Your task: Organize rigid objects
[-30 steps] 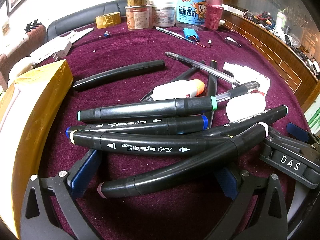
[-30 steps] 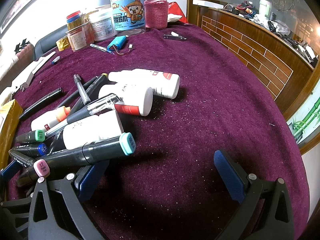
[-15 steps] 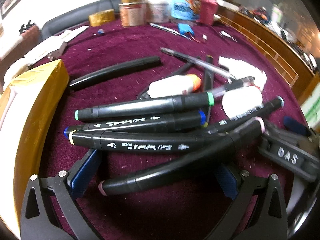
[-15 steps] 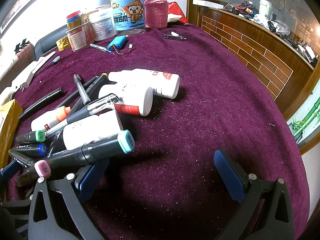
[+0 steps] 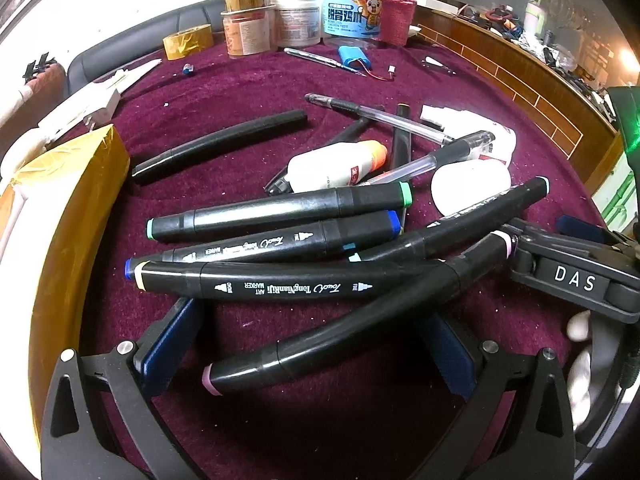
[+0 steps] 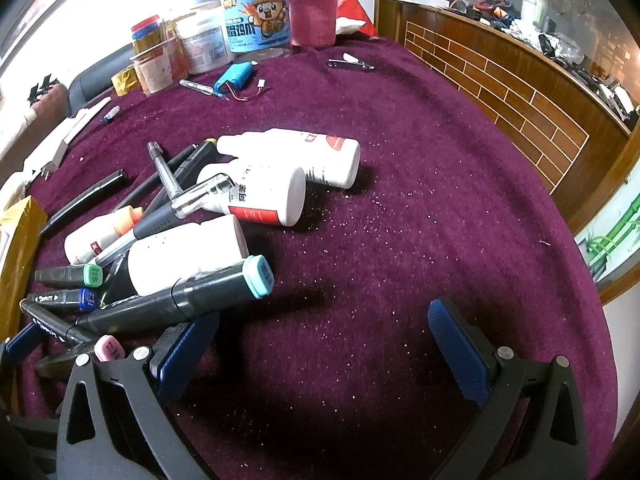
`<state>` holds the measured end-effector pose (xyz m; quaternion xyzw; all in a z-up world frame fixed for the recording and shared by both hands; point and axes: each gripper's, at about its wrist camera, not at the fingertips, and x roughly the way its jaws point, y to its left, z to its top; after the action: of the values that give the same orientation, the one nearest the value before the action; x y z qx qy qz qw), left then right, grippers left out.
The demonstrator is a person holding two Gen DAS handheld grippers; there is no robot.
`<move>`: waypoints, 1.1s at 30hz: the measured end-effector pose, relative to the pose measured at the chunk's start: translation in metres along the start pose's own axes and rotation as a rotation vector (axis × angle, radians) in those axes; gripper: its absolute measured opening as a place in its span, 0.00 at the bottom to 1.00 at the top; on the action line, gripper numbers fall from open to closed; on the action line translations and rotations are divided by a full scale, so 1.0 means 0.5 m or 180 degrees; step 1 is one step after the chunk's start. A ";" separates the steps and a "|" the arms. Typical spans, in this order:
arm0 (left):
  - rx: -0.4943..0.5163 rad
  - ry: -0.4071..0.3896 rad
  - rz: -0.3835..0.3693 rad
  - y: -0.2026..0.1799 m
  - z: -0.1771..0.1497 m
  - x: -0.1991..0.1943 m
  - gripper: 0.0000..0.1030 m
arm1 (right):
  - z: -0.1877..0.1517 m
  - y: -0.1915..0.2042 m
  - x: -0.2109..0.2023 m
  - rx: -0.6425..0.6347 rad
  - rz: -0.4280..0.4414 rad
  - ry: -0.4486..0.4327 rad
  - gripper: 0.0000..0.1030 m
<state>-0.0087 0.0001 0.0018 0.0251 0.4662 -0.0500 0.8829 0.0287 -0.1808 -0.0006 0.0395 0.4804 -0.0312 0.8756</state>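
A heap of black art markers lies on the purple cloth. My left gripper is open, its blue pads on either side of the pink-capped marker, which lies slanted between them. A yellow-capped marker, a blue-capped one and a green-capped one lie just beyond. White bottles and clear pens are mixed in. My right gripper is open and empty over bare cloth, right of a teal-capped marker.
A gold-wrapped box stands at the left. Jars and tubs and a pink bottle line the far edge, with a blue battery pack before them. A wooden brick-pattern ledge borders the right side.
My left gripper has shifted slightly relative to the marker pile, with motion blur half a second ago. The right gripper has stayed still.
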 end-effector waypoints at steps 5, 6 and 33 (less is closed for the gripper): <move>-0.0037 0.0002 0.0067 -0.001 0.004 0.004 1.00 | -0.005 0.003 -0.003 -0.0023 -0.0015 -0.0016 0.99; -0.0040 0.0004 0.0072 -0.001 0.004 0.004 1.00 | -0.004 0.003 -0.003 -0.0026 -0.0025 -0.0018 0.99; -0.0378 -0.0133 -0.0213 0.043 -0.016 -0.053 1.00 | -0.033 -0.024 -0.163 -0.0129 -0.0283 -0.1039 0.95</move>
<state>-0.0275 0.0237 0.0191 -0.0440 0.4504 -0.0523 0.8902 -0.0300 -0.1898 0.0588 -0.0050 0.3336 -0.0663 0.9404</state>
